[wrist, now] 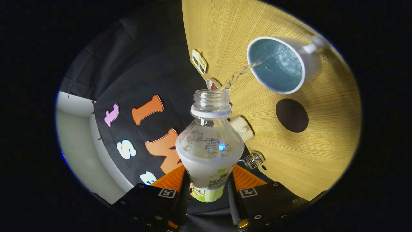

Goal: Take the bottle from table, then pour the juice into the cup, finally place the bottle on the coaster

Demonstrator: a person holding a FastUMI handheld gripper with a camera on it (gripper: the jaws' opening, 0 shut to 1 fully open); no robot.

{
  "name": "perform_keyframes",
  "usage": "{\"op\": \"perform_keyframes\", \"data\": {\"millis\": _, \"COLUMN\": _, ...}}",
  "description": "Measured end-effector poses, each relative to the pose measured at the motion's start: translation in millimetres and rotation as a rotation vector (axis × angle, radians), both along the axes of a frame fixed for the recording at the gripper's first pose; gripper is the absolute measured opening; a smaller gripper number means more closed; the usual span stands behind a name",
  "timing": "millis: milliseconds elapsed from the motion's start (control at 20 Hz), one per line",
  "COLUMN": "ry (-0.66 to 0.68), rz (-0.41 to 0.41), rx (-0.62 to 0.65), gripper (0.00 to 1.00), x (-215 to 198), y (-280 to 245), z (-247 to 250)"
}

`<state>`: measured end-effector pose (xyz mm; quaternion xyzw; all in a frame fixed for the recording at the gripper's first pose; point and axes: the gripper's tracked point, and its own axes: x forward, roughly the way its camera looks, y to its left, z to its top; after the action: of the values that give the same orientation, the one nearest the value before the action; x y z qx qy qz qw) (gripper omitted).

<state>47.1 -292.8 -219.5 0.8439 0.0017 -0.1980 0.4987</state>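
The gripper [209, 185] has both fingers pressed on the plastic bottle [209, 151], which fills the gap between them and blocks the way straight ahead. Beyond the bottle's open mouth, the white cup [309, 69] stands on the wooden table [322, 154], a thin stream of liquid [239, 74] bridging mouth and rim. The dark round coaster [292, 115] lies flat just beside the cup, bare on top, with open tabletop around it. Along the table's edge sit small obstacles: a cream-coloured device [242, 128], a small wire-frame object [254, 160] and two small tags [199, 61].
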Motion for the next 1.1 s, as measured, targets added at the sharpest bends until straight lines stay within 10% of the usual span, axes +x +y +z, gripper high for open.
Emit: {"op": "perform_keyframes", "data": {"millis": 1100, "ry": 0.028, "rz": -0.023, "rx": -0.011, "gripper": 0.56, "x": -12, "y": -16, "z": 1}}
